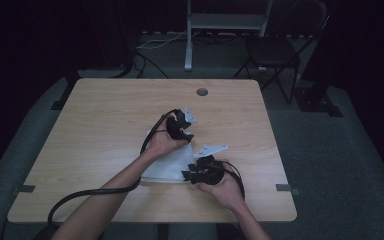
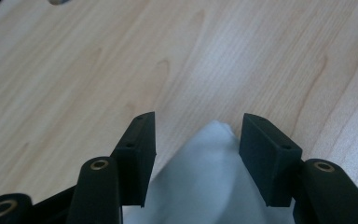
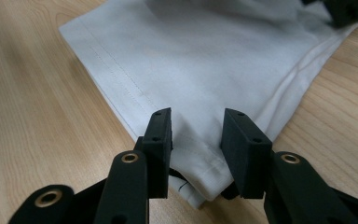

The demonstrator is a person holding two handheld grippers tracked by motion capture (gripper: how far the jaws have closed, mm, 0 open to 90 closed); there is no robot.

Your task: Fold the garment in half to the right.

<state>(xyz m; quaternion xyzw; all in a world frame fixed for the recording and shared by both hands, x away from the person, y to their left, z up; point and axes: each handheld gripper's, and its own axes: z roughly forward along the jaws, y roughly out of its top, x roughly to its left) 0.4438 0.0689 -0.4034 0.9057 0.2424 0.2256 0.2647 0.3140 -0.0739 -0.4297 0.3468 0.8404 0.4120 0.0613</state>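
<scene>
Left gripper (image 2: 198, 140): jaws stand apart with a peaked corner of the folded white cotton cloth (image 3: 205, 70) rising between them; pads on either side of it, not pressing.
Right gripper (image 3: 196, 140): jaws set fairly narrow astride the cloth's near hemmed corner; a gap shows on both sides, so nothing is pinched.
Cloth, place: flat on the pale wood-grain table (image 1: 105, 125), near the middle, between the two hands in the high view.
Cloth, long axis: from its near corner at the right gripper (image 1: 202, 172) towards its far corner at the left gripper (image 1: 180, 127), running near-right to far-left.
Deciding relation: each corner lies straight ahead of its own gripper, inside the jaws already; the right hand has the near corner, the left hand the far one.
Judgement: either hand need only close to take its corner; neither needs to travel.
Risk: the right corner is several layers thick, and a shallow bite might catch only the top ply.
</scene>
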